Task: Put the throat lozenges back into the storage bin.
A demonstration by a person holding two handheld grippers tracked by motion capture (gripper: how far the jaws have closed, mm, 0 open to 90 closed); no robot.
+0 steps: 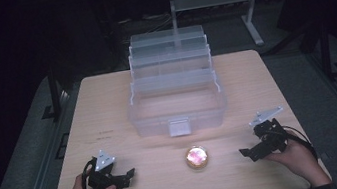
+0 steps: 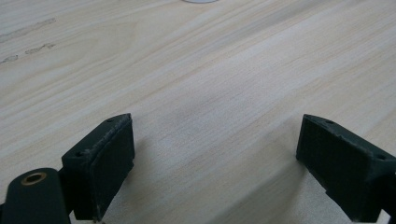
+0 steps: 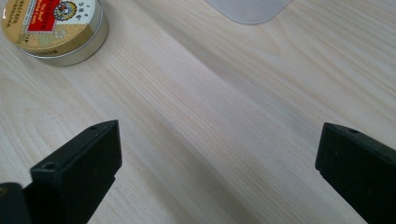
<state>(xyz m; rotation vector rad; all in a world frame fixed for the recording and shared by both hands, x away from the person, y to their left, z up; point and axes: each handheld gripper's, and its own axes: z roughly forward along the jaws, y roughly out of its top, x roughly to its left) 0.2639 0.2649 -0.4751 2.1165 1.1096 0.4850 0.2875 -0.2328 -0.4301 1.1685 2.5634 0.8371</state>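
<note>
A small round tin (image 1: 196, 157) with a gold and red lid lies on the wooden table (image 1: 103, 109), in front of a clear plastic tiered box (image 1: 174, 91) that stands open. The tin (image 3: 51, 28) sits at the top left of the right gripper view. My left gripper (image 1: 129, 176) rests near the front left of the table, open, with bare wood between its jaws. Over at the front right is my right gripper (image 1: 244, 153), open too and holding nothing. Each is held by a hand.
The box has a white latch (image 1: 179, 126) on its front wall, facing the tin. A grey metal stand (image 1: 250, 6) is on the dark floor behind the table. Bare wood lies between the tin and each gripper.
</note>
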